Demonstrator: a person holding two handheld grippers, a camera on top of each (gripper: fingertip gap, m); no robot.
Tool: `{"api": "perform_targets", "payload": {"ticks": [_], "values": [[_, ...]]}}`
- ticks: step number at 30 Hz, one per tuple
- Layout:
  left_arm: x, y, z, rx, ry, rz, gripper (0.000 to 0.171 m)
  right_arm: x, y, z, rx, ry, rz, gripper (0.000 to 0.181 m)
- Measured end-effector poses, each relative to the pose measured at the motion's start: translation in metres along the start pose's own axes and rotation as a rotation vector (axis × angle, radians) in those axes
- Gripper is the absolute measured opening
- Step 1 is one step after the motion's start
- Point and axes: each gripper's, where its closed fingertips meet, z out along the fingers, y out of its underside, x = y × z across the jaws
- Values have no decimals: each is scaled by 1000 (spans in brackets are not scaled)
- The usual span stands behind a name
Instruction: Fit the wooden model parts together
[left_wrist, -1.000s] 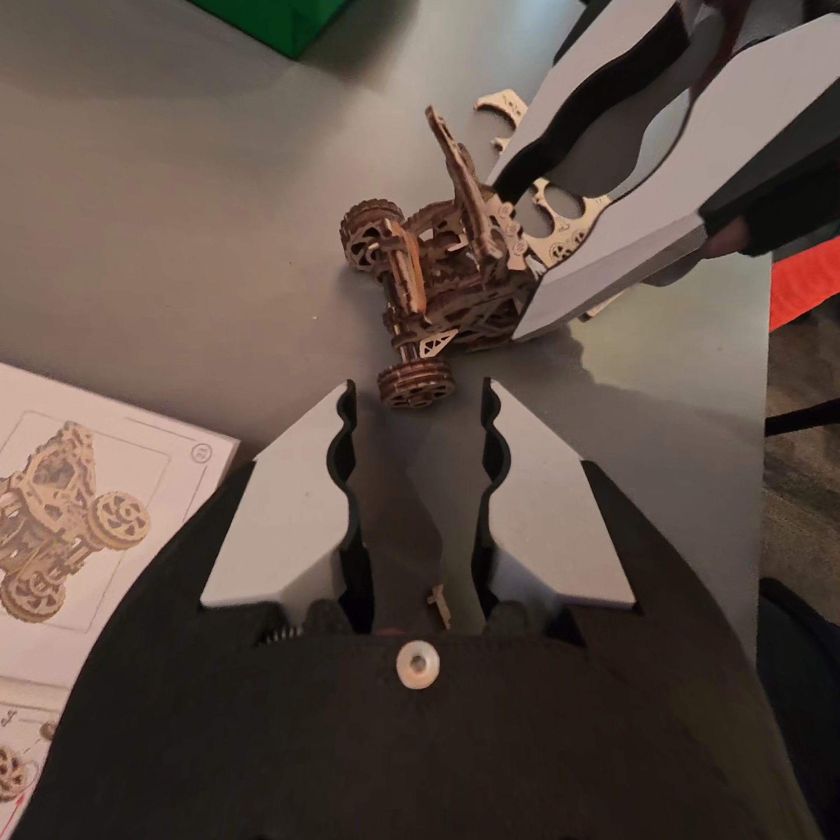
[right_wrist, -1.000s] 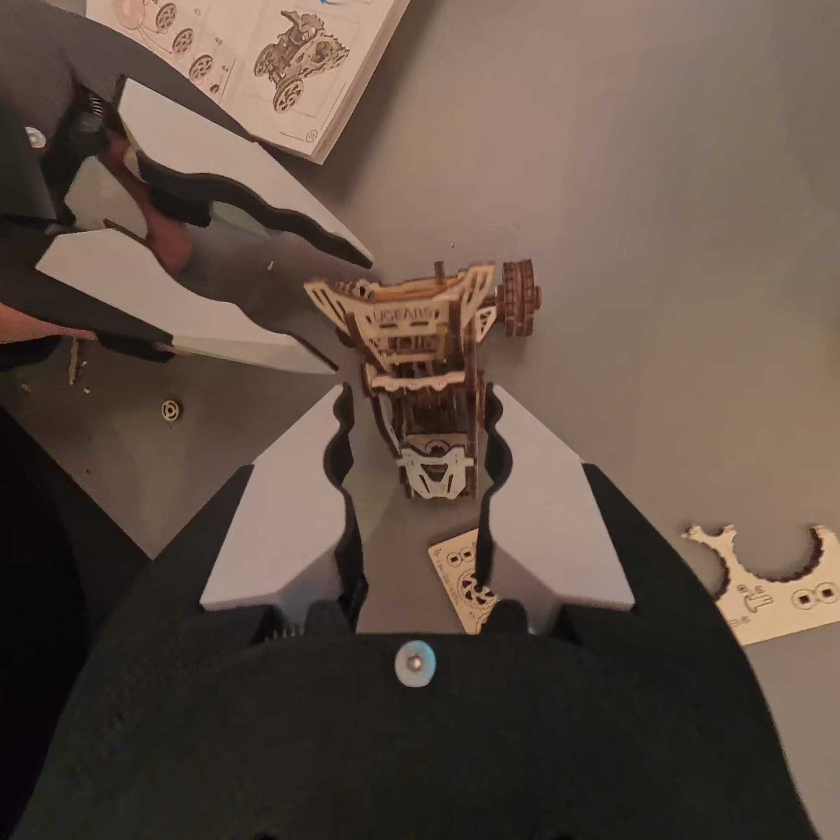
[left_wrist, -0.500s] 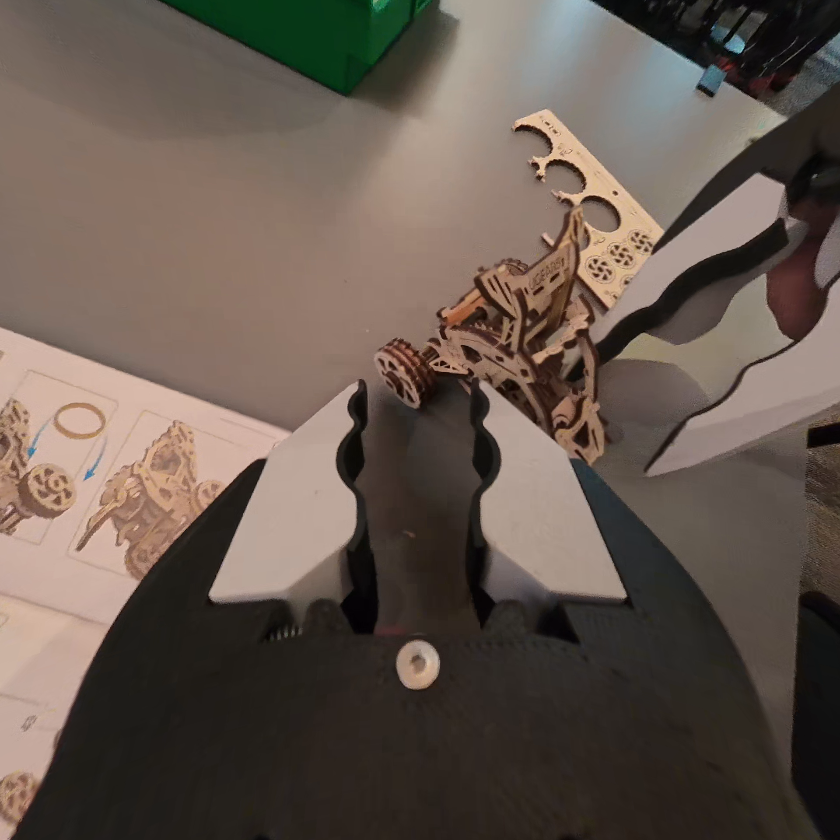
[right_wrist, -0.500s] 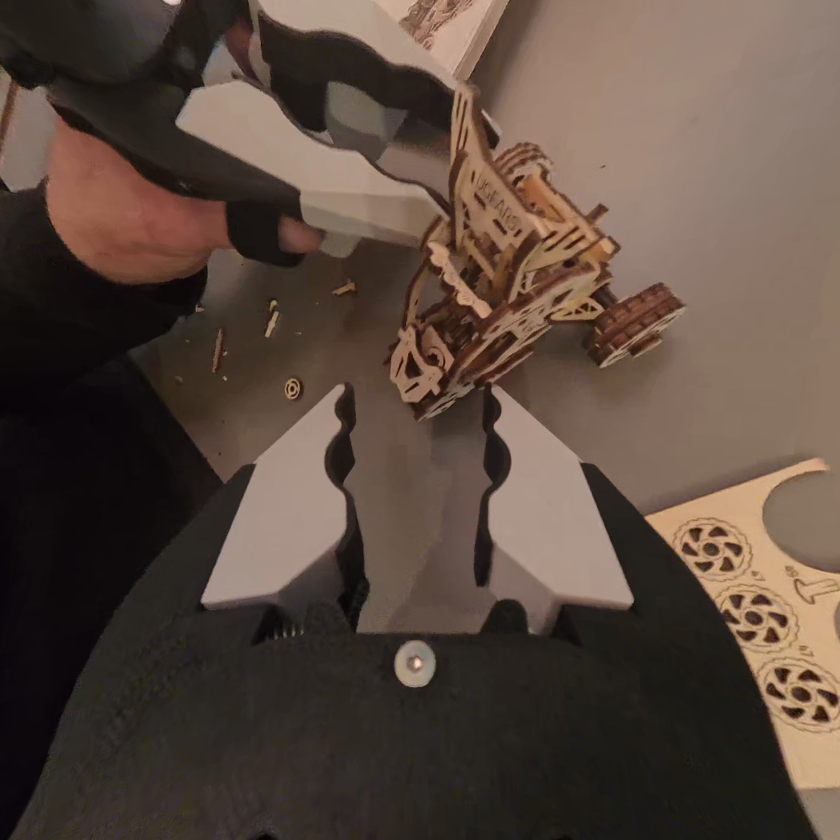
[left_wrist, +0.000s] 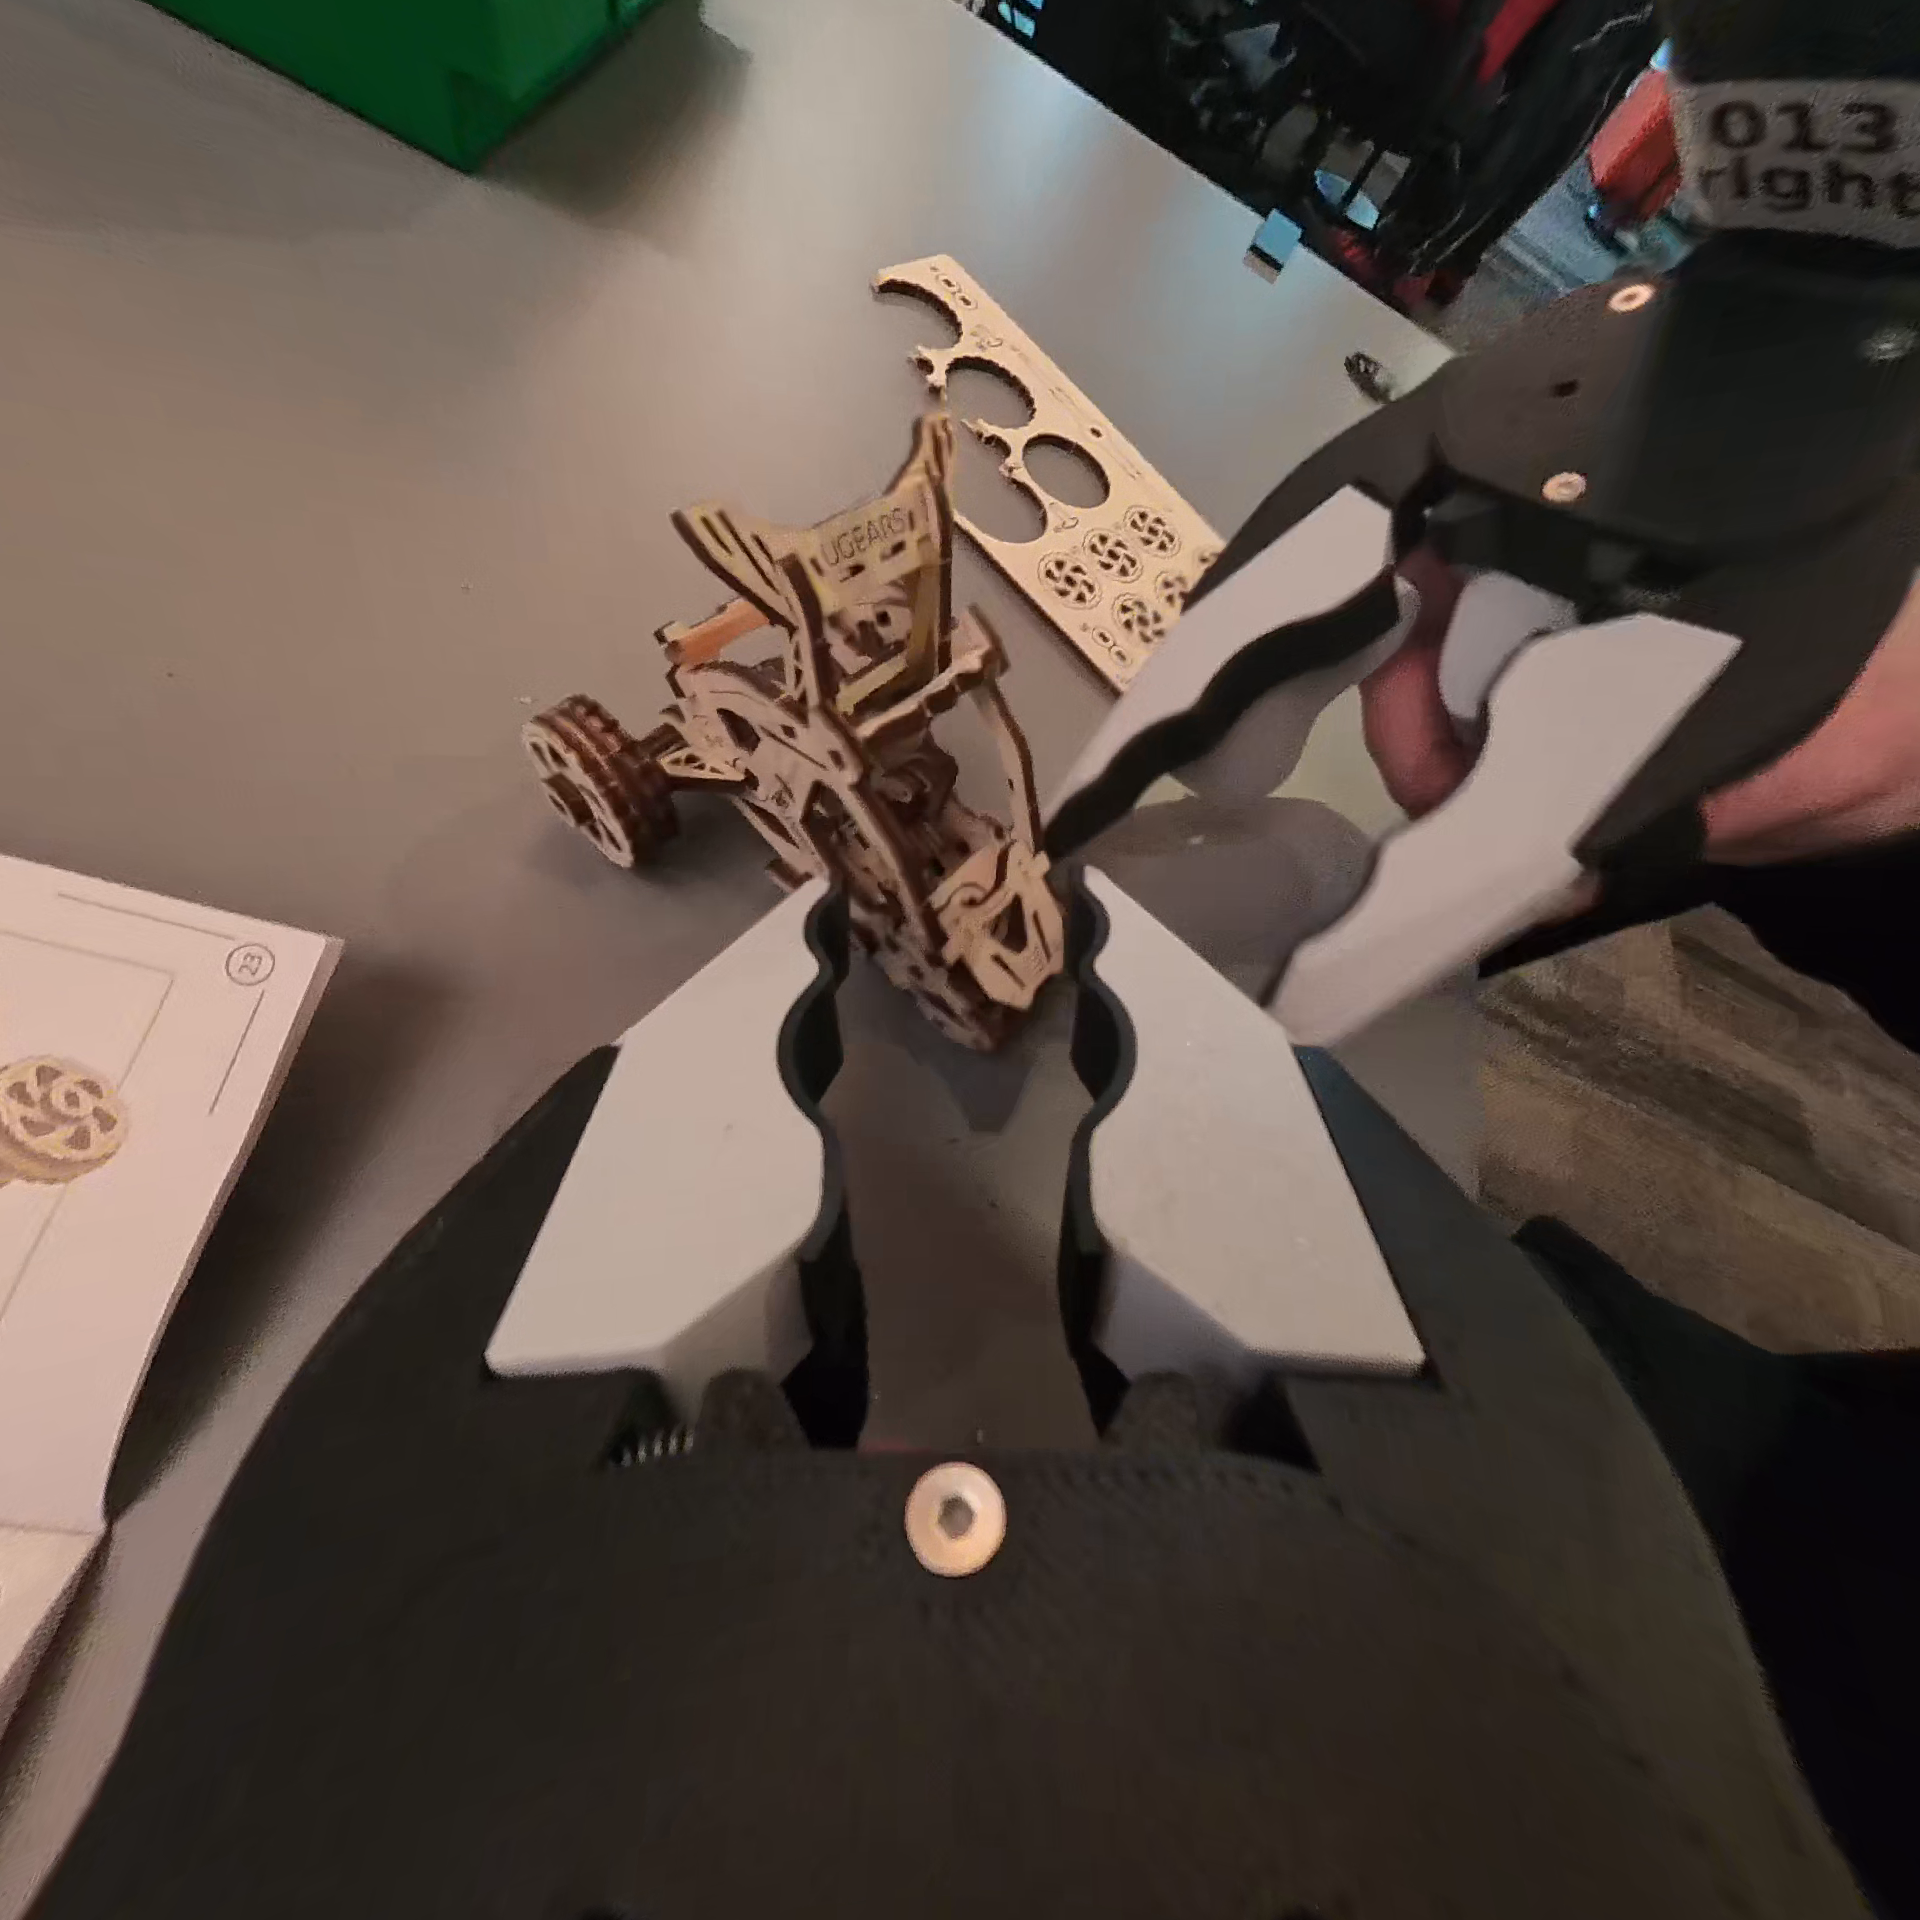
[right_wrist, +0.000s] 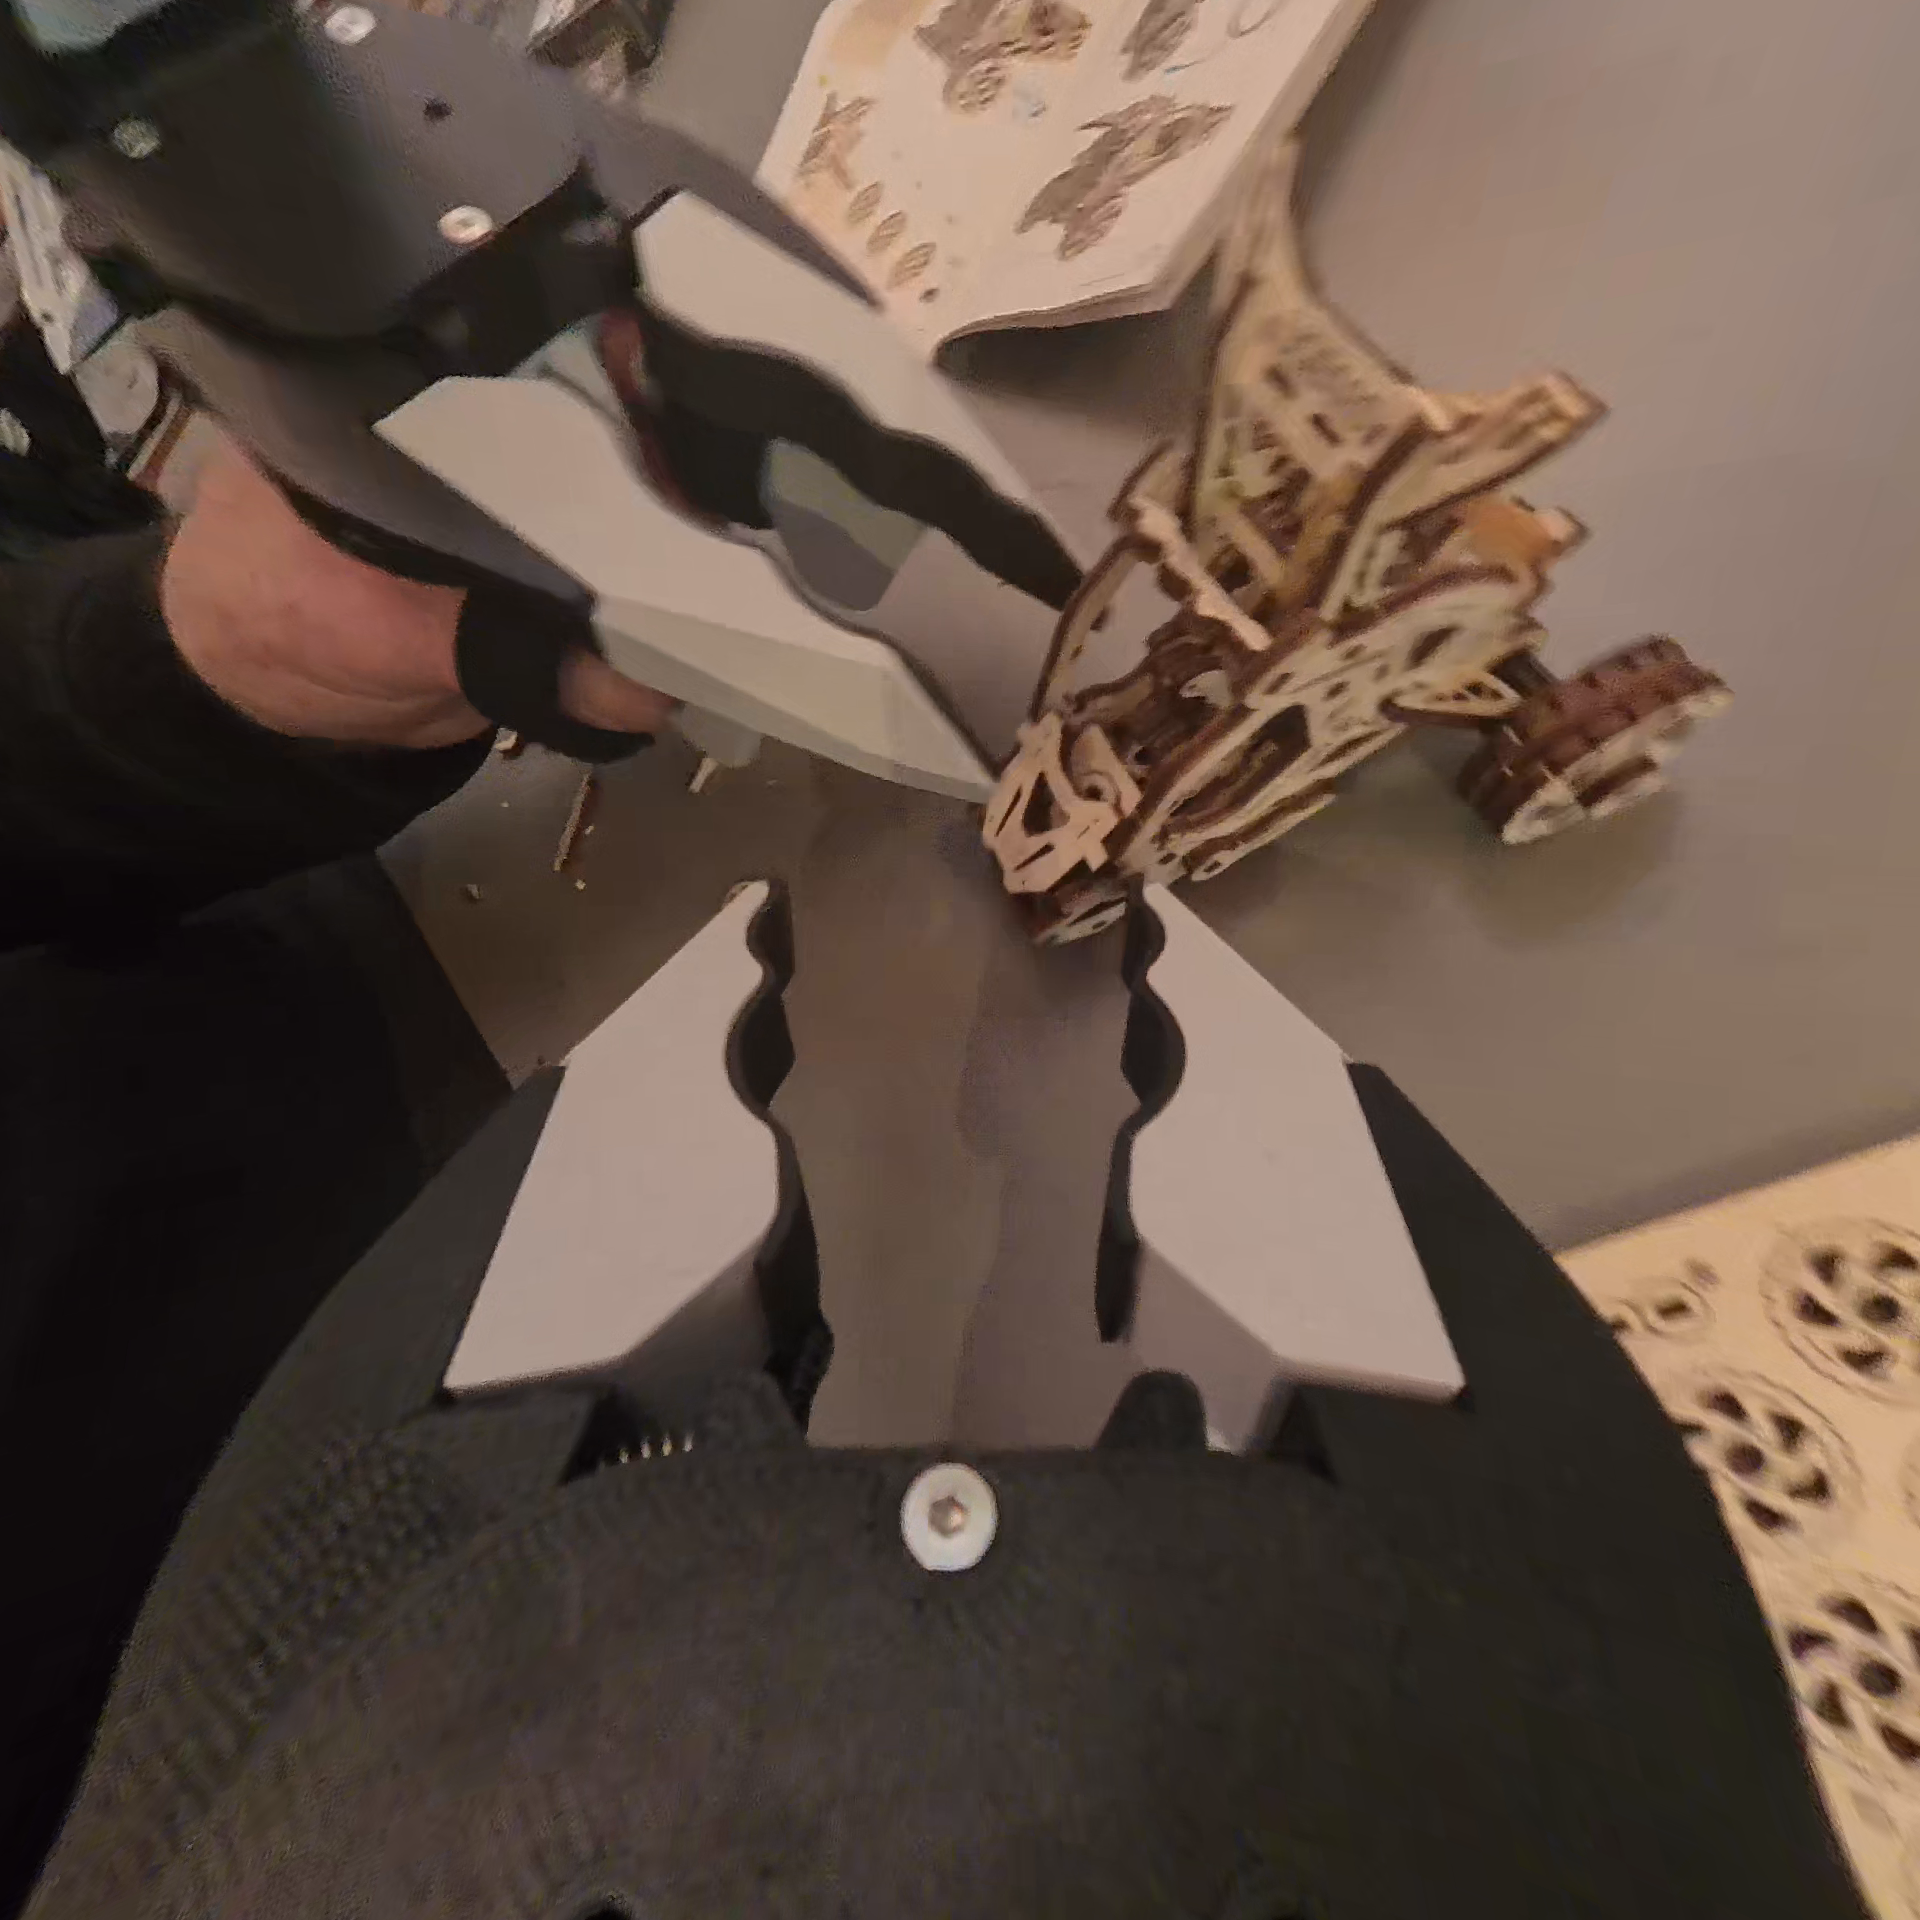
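From the left wrist view, the wooden model (left_wrist: 831, 727) sits tipped up on the grey table (left_wrist: 312, 468), nose down, one wheel (left_wrist: 597, 774) out to the side on the tabletop. The left gripper (left_wrist: 945, 914) is open, and the model's pale front end sits right between its fingertips; whether either pad actually touches the wood cannot be told from here. The right gripper (left_wrist: 1164, 914) reaches in from the side, open too, its upper fingertip touching or almost touching the model's front. Behind lies a punched-out parts sheet (left_wrist: 1049, 468), with an instruction booklet (left_wrist: 135, 1091) at the near left and a green box (left_wrist: 436, 62) far back.

The step looks like getting a steady hold on the model so a part can go in. To do it well, the left gripper should close gently on the solid front block, not the thin lattice, and keep the model from rocking on that single wheel.

Over to the right wrist view, somewhat blurred. The right gripper (right_wrist: 956, 899) stands wide open and holds nothing; its right fingertip is just beside the model (right_wrist: 1299, 644), at the low front corner. The left gripper (right_wrist: 1029, 686) comes in from the upper left, gripped by a gloved hand (right_wrist: 343, 665), open around the model's nose, the lower fingertip right at the pale front piece. Small wood scraps (right_wrist: 577, 821) lie on the table below that hand, and the parts sheet (right_wrist: 1766, 1455) shows at lower right.
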Motion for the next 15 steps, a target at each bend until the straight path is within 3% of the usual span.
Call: {"api": "perform_targets", "payload": {"ticks": [5, 10, 13, 15], "values": [[-14, 5, -6, -22, -55, -6, 49, -17, 5, 6, -16, -17, -47, 67], [-6, 12, -4, -30, -94, -14, 73, 6, 9, -20, 46, 54, -20, 67], [-7, 17, 8, -81, -181, 25, 77, 21, 12, -30, 55, 108, -6, 68], [-10, 17, 16, -99, -226, 63, 67, 23, 13, -33, 62, 127, -15, 67]]}}
